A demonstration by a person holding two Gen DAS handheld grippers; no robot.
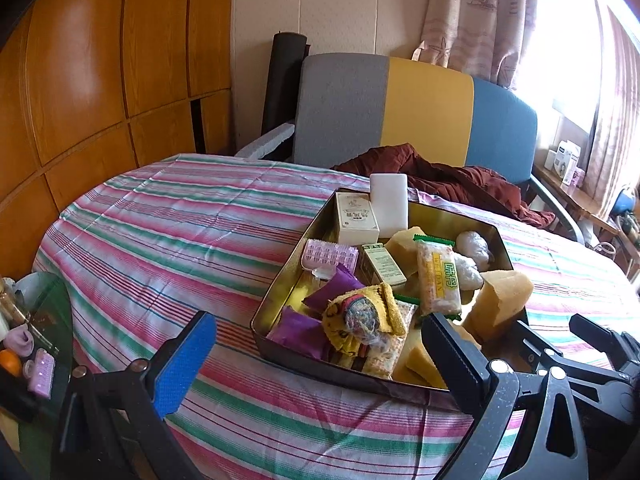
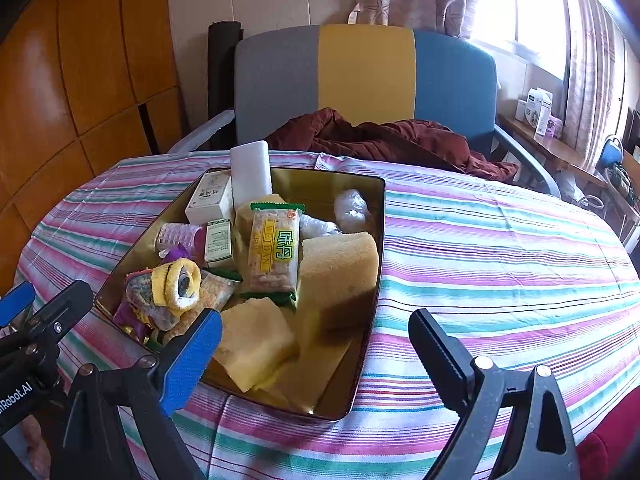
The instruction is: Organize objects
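Left gripper (image 1: 316, 354) spread wide, nothing between its fingers, poised over the striped tablecloth (image 1: 168, 232) at the near edge of the table. Metal tin (image 1: 280, 304) sits just ahead and right of it, the right finger overlapping the tin's near corner. Right gripper (image 2: 316, 346) likewise spread and empty, its blue-padded left finger (image 2: 192, 360) at the tin's near rim. Tin packed full: yellow sponges (image 2: 340, 264) at the near right, a snack packet (image 2: 274, 252) on top at centre, a rolled yellow sock (image 2: 178, 284) and purple sachets (image 1: 332, 288) toward the left, a pink hair roller (image 1: 330, 256), small boxes (image 1: 356, 218) and a white block (image 1: 389, 204) at the far side. Beyond the table, a grey, yellow and blue chair (image 2: 366, 72) with dark red cloth (image 2: 380, 136) heaped on it.
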